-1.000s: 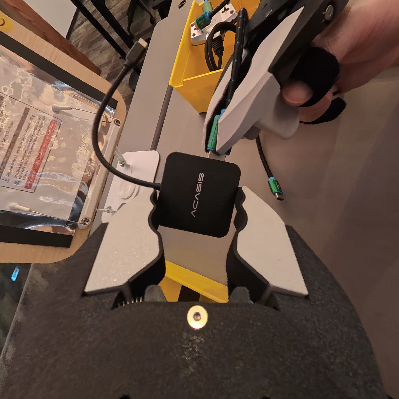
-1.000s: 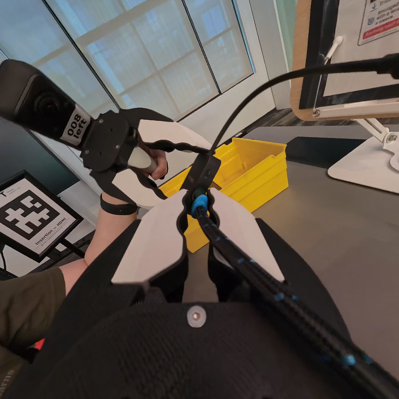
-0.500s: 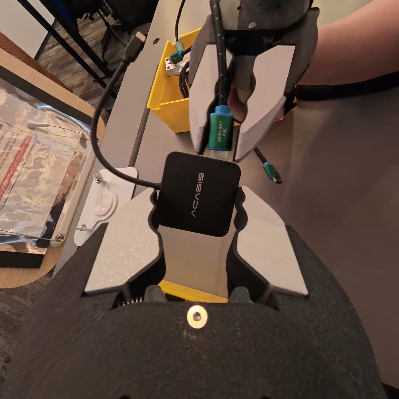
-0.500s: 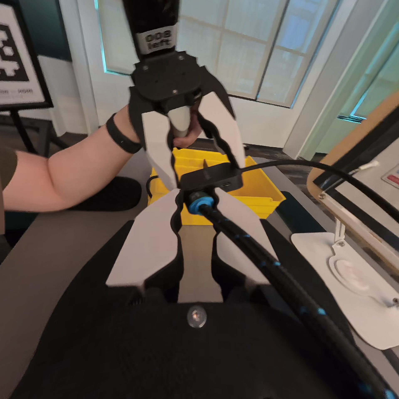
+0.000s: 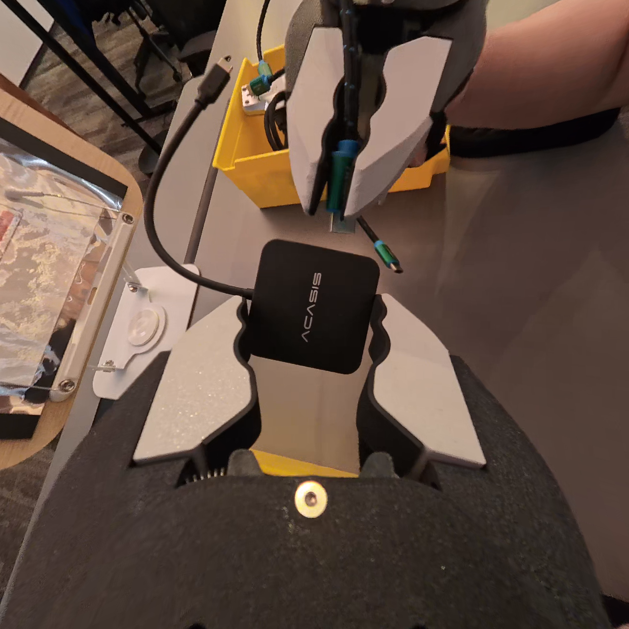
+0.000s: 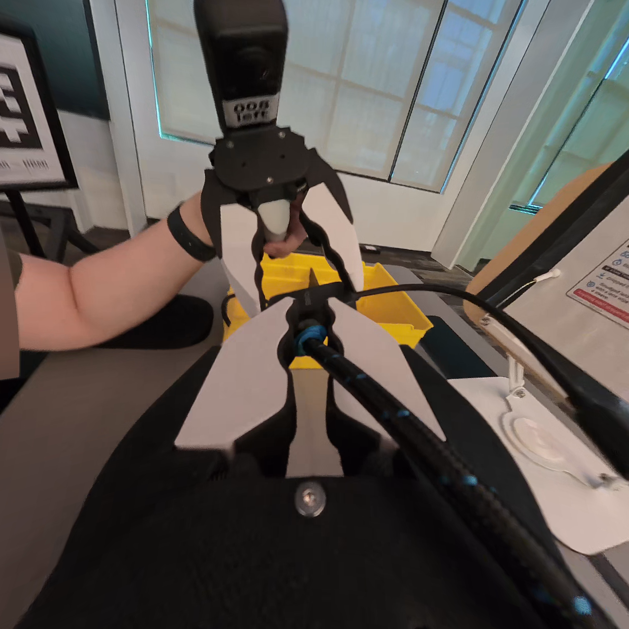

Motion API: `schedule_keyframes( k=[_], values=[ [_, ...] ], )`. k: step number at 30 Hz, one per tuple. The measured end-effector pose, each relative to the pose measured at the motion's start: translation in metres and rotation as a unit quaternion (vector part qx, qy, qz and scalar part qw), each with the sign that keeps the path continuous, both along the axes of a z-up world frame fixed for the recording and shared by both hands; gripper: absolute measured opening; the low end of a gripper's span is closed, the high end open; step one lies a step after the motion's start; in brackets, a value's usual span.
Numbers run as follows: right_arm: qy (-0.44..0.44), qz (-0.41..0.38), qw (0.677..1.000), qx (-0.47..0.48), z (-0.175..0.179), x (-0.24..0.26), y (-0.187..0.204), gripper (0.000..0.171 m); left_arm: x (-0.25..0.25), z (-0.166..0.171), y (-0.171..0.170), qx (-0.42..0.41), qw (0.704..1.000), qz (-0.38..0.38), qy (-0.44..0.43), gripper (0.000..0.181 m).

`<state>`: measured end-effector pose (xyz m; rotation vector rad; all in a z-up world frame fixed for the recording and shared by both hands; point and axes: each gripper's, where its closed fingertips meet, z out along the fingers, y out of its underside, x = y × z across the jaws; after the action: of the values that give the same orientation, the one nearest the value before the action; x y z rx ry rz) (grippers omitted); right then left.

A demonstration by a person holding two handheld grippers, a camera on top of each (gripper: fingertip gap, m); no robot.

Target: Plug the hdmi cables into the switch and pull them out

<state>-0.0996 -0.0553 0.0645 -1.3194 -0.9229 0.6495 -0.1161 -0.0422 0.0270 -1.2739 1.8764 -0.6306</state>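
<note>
My left gripper (image 5: 310,301) is shut on the black square switch (image 5: 315,323) and holds it flat above the grey table (image 5: 510,306). The switch's own black cable (image 5: 160,190) loops off to the left and ends in a free plug. My right gripper (image 5: 332,211) faces it from the far side, shut on the green HDMI plug (image 5: 337,177). The plug's metal tip (image 5: 342,226) is bare, a small gap from the switch's far edge. In the right wrist view my right gripper (image 6: 309,303) holds the plug's blue collar (image 6: 308,340); the switch (image 6: 316,293) shows edge-on just beyond.
A second green cable plug (image 5: 386,257) lies on the table right of the switch. A yellow bin (image 5: 258,170) with more cables stands behind the right gripper. A sign board on a white stand (image 5: 143,326) is at the left. Another yellow bin (image 6: 391,316) sits under the left gripper. The gap from one gripper's tips to the other's is roughly 5 cm.
The HDMI plug, which met the switch's far edge half a second ago, has drawn back and a gap shows. The right gripper has rolled, so the plug is now edge-on. The left gripper still holds the switch.
</note>
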Motion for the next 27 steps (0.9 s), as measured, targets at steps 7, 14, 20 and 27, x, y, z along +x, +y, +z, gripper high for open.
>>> schedule_keyframes(
  k=[7,14,20,27],
  values=[
    [0.138,-0.005,0.989,-0.053,0.019,0.010,0.007,0.013,0.015,0.016,-0.002,0.007,0.998,-0.004,-0.062,0.069],
    [0.208,-0.038,0.976,-0.051,0.029,0.024,0.013,0.011,0.026,0.025,0.002,0.008,0.995,0.012,-0.103,0.069],
    [0.164,-0.073,0.983,-0.028,0.023,0.025,0.017,0.011,0.027,0.020,0.007,0.012,0.996,0.029,-0.087,0.069],
    [0.188,-0.056,0.980,-0.045,0.027,0.022,0.013,0.011,0.027,0.029,0.007,-0.009,0.993,0.024,-0.116,0.069]
  ],
)
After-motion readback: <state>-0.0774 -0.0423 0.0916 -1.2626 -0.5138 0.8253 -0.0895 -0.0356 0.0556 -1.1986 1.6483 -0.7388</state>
